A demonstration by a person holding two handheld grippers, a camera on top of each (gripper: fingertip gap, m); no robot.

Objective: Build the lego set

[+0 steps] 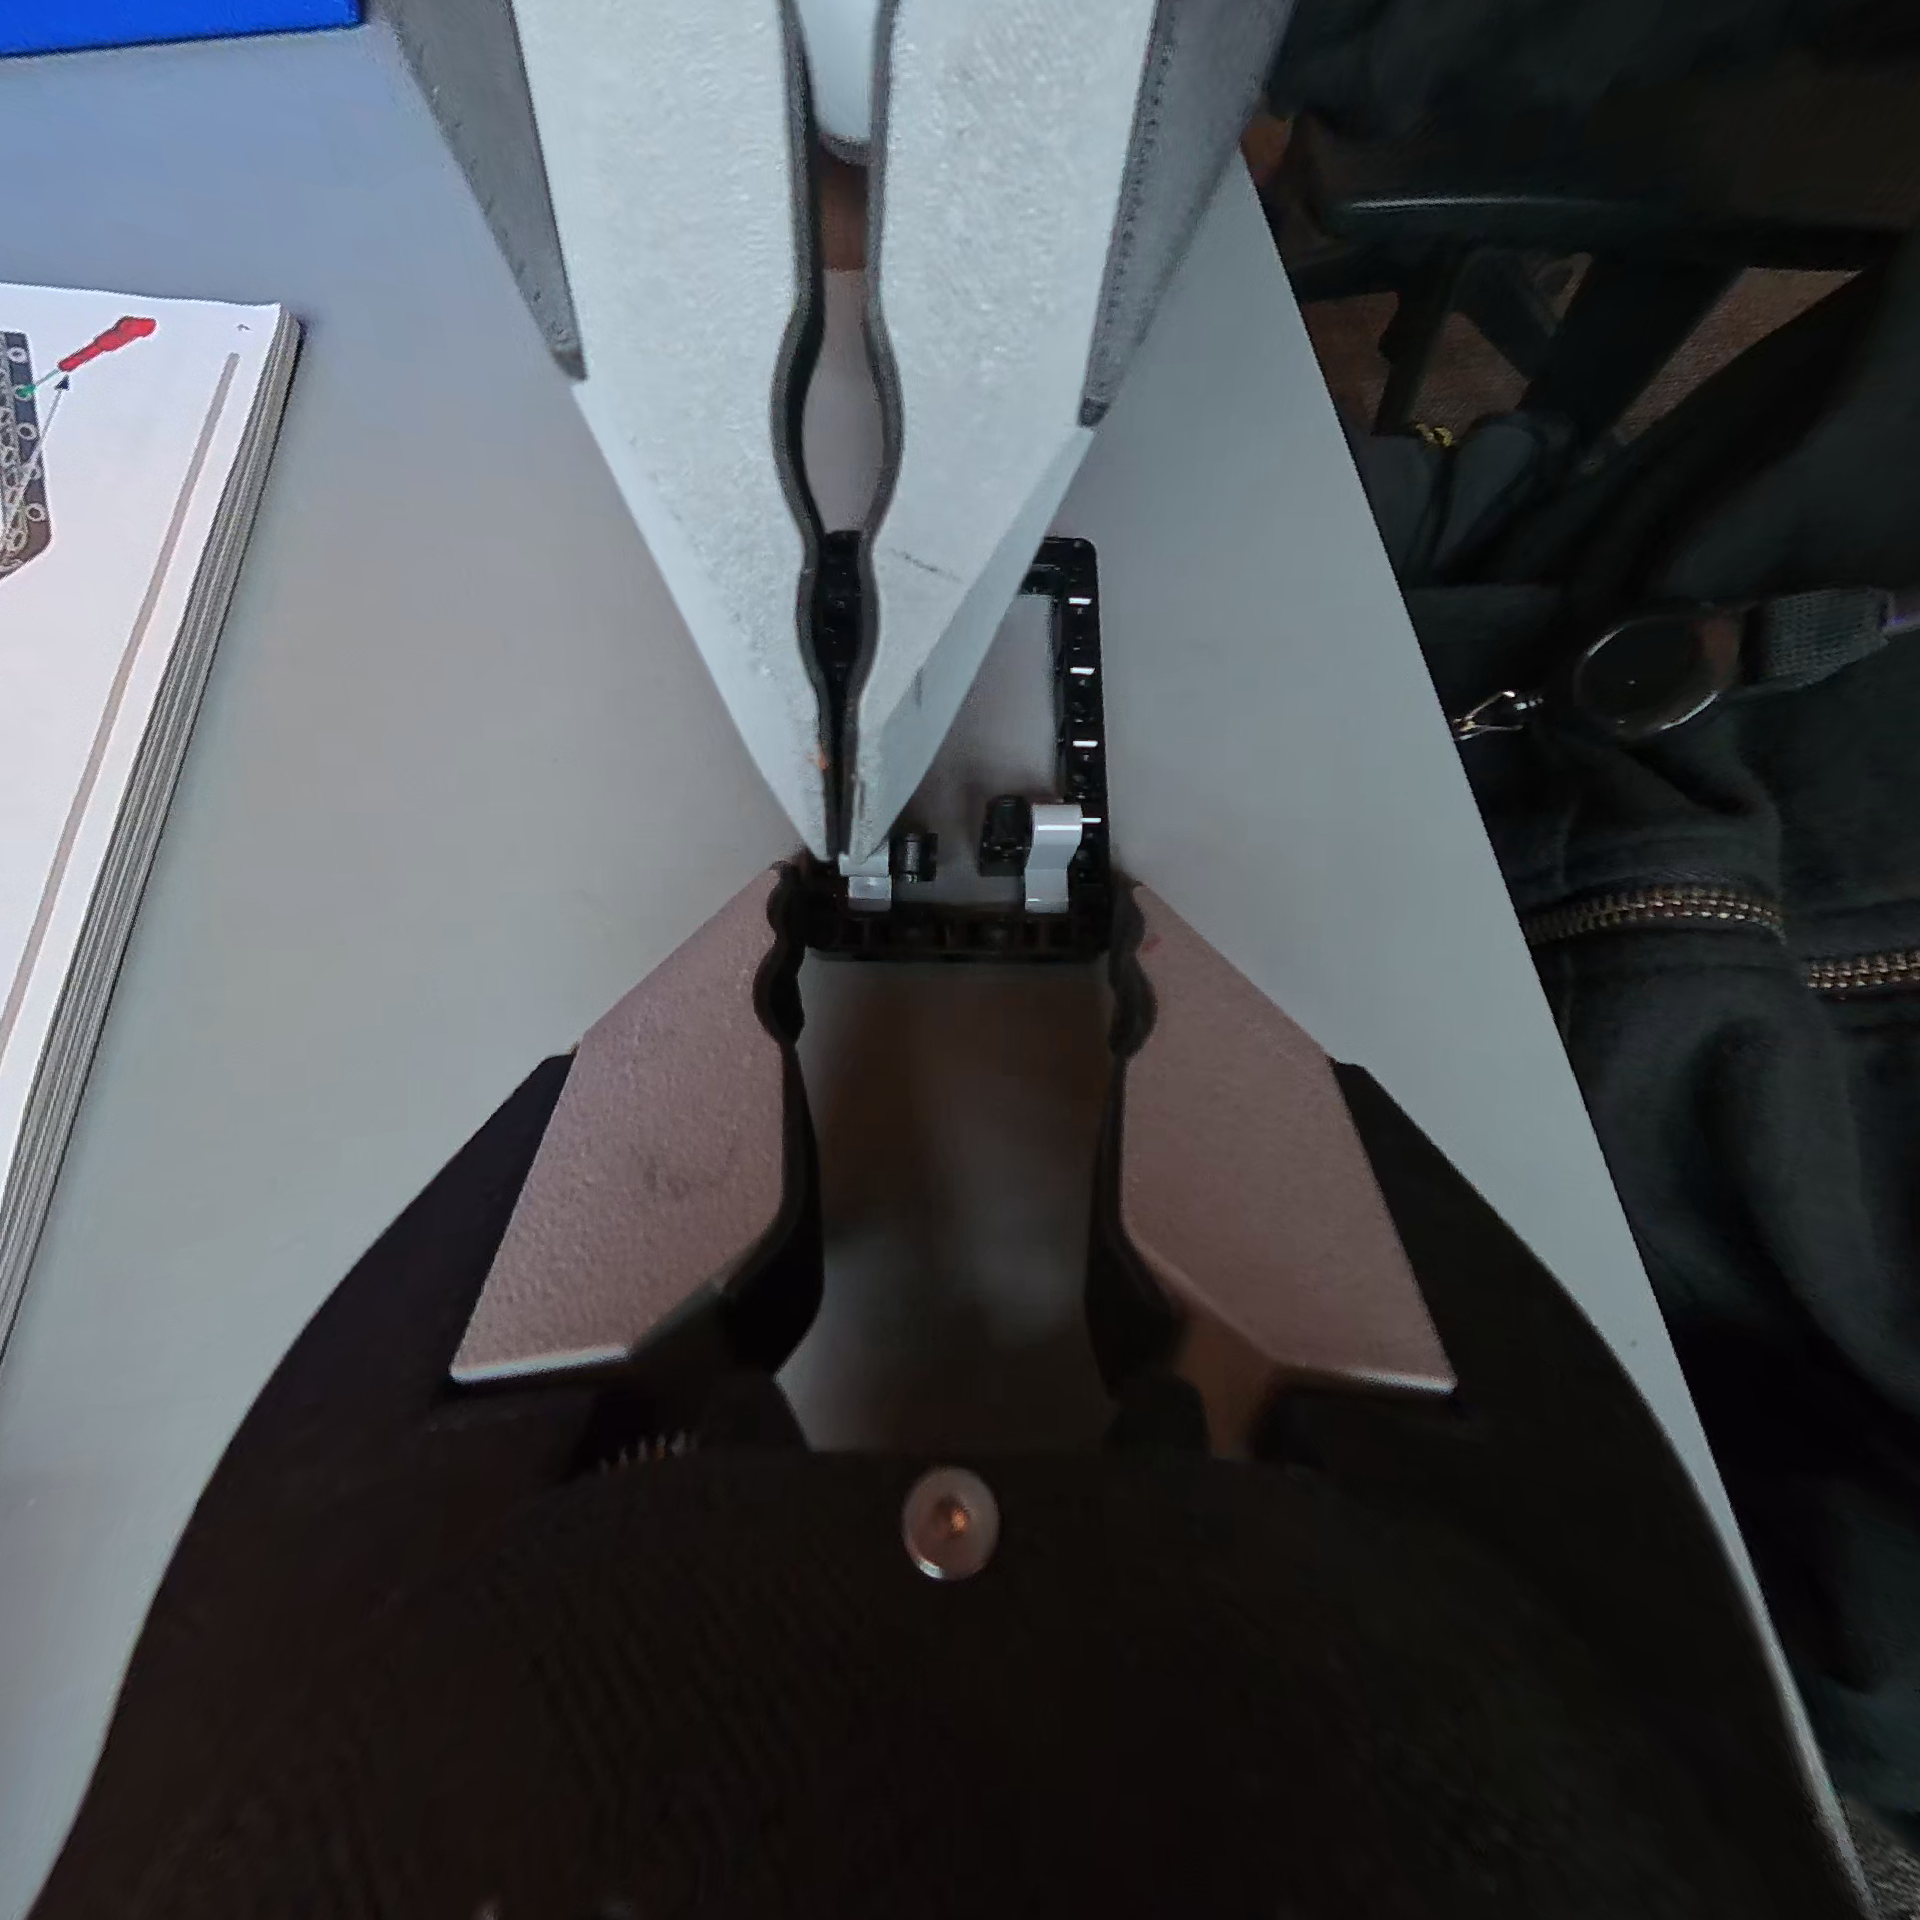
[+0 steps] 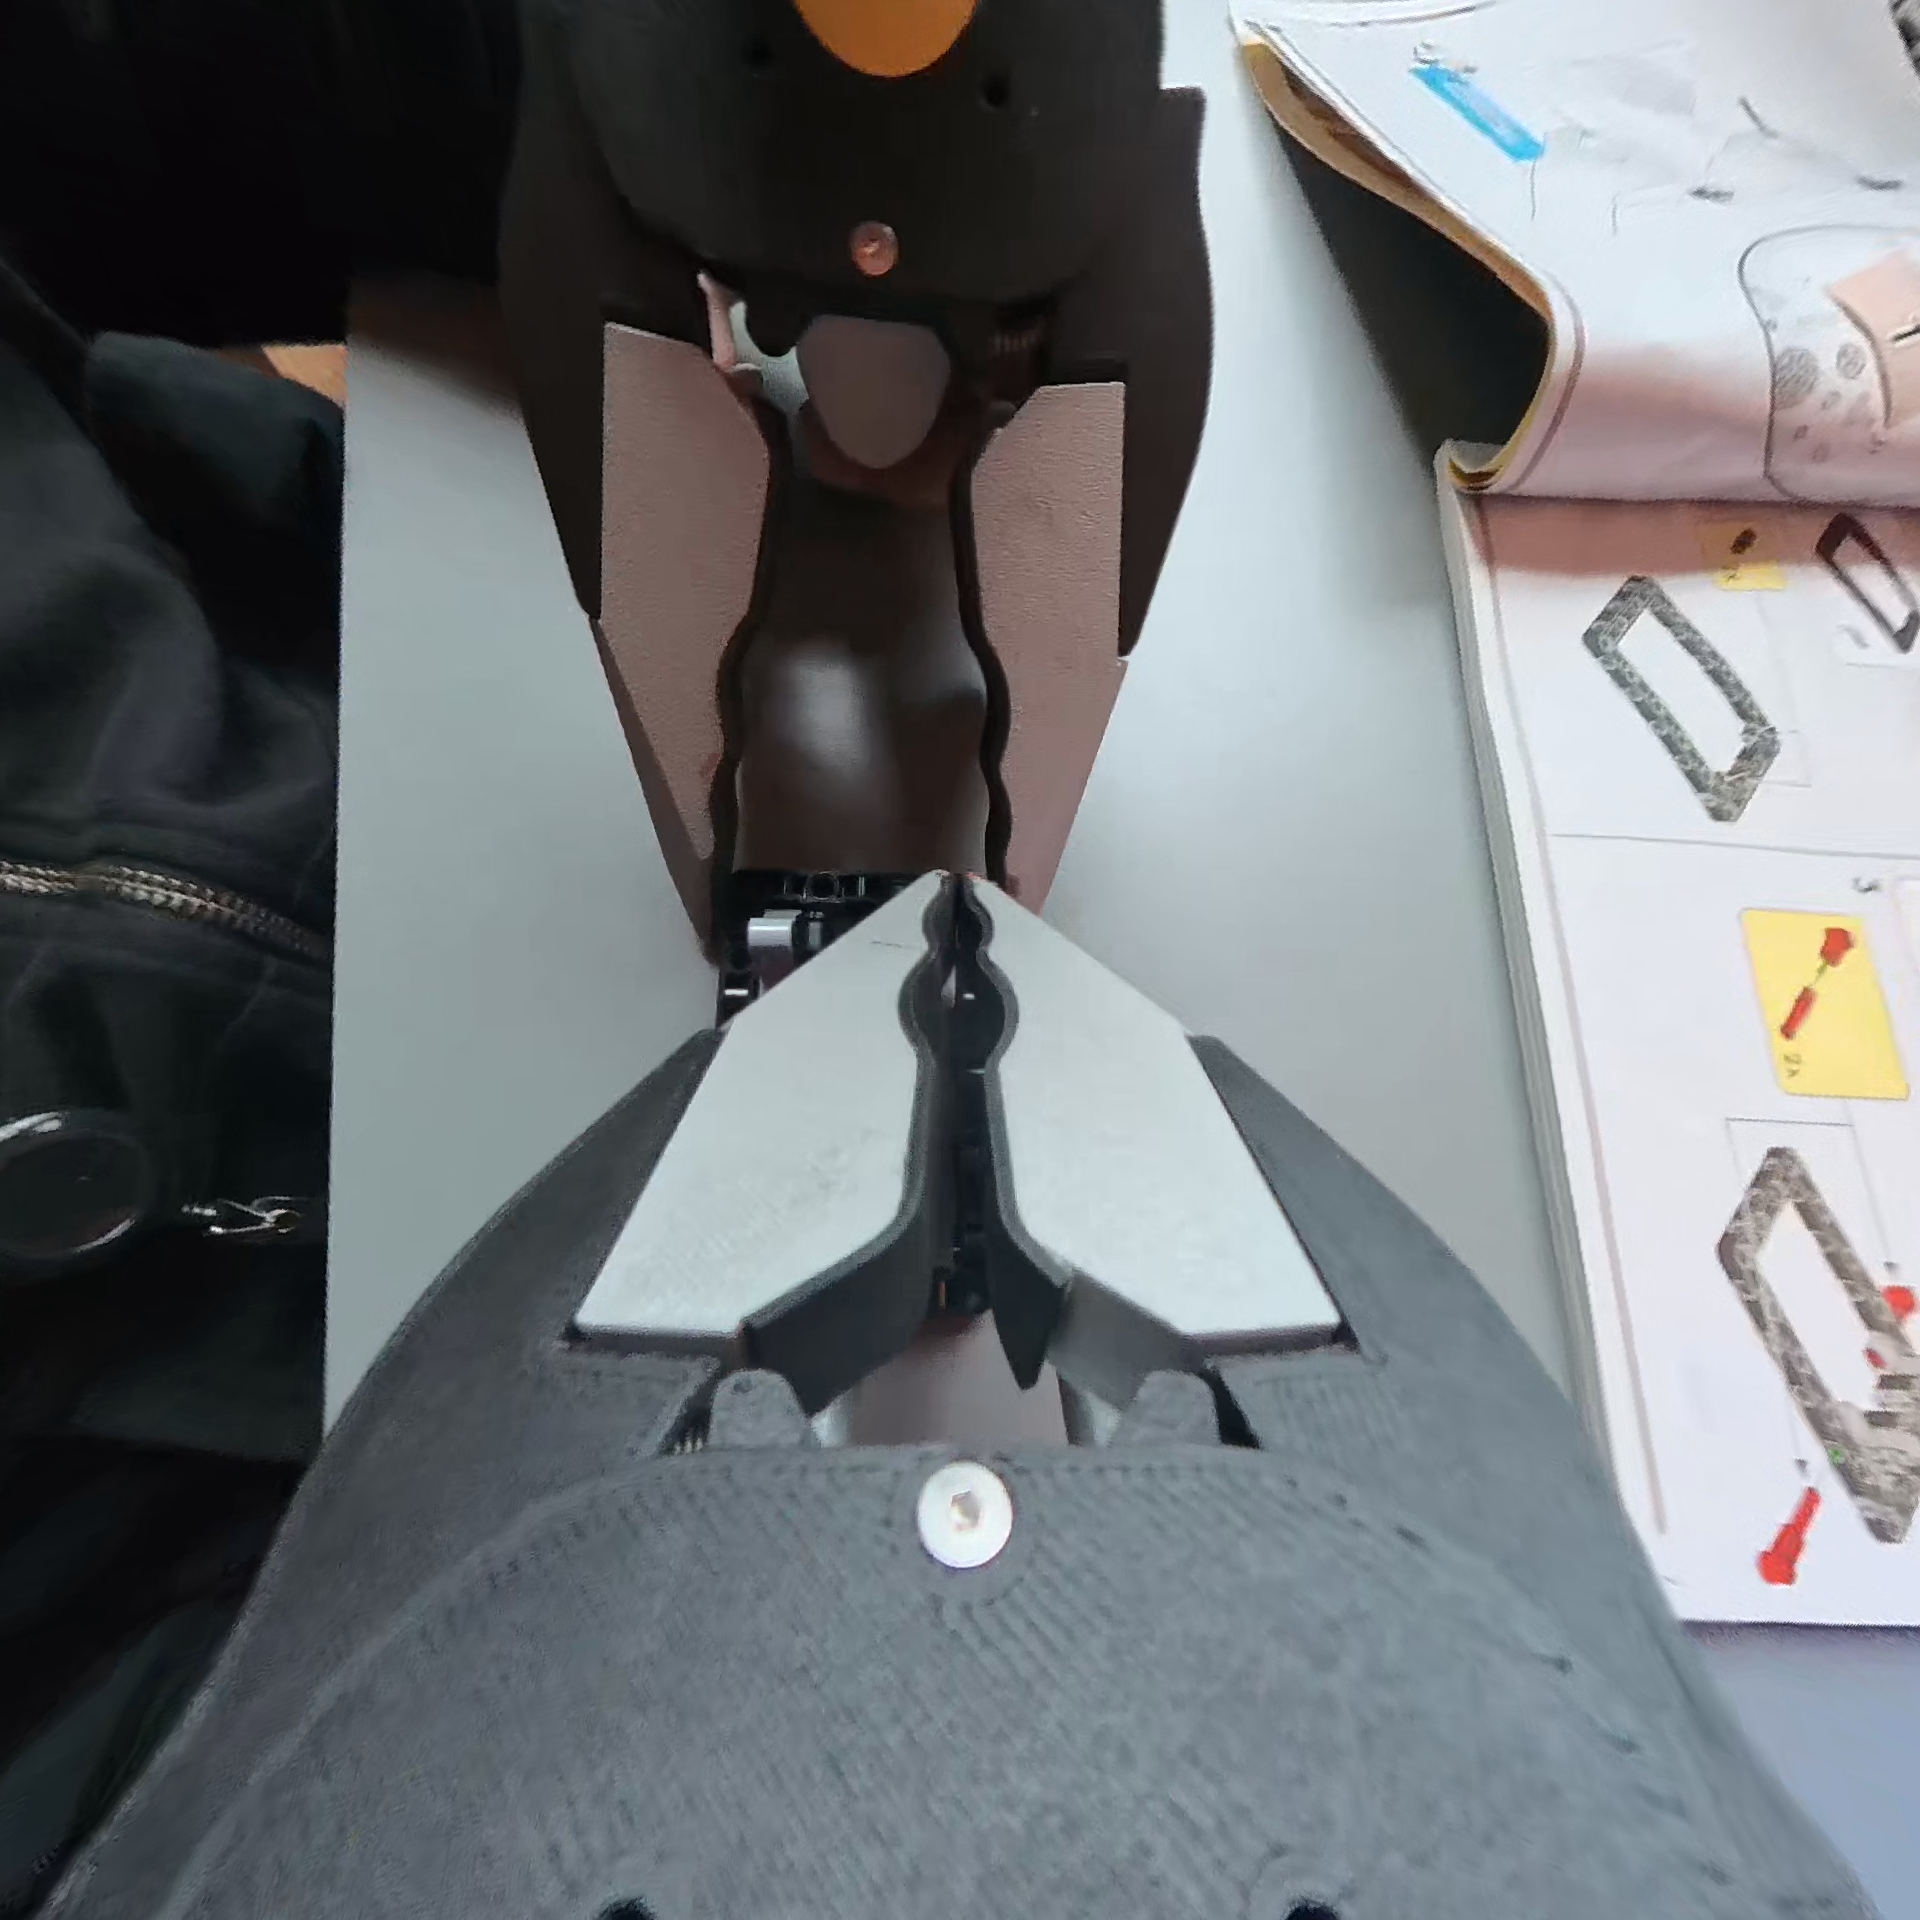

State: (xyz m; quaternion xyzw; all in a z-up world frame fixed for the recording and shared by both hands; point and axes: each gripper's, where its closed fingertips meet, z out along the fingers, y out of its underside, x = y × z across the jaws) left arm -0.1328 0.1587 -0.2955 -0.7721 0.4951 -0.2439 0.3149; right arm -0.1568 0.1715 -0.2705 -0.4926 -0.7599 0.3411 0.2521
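Note:
A black rectangular lego frame [image 1: 1086, 675] lies flat just above the white table [image 1: 416, 831]. Two light grey connectors [image 1: 1049, 852] and two black pins [image 1: 1003, 826] sit on the inner side of its near short beam. My left gripper [image 1: 956, 914], black with pinkish fingers, grips that short beam by its two ends. My right gripper [image 1: 847, 831], grey, comes from the opposite side and is shut on the frame's left long beam. In the right wrist view my right gripper [image 2: 951, 883] hides most of the frame [image 2: 821, 886], and my left gripper [image 2: 862, 904] faces it.
An open instruction booklet [image 2: 1714, 1039] lies on the table to the right gripper's right; it also shows in the left wrist view [image 1: 135, 675]. A black bag with zippers [image 1: 1662, 935] sits beyond the table edge, also visible in the right wrist view [image 2: 156, 831]. The grippers are tip to tip, or close to it.

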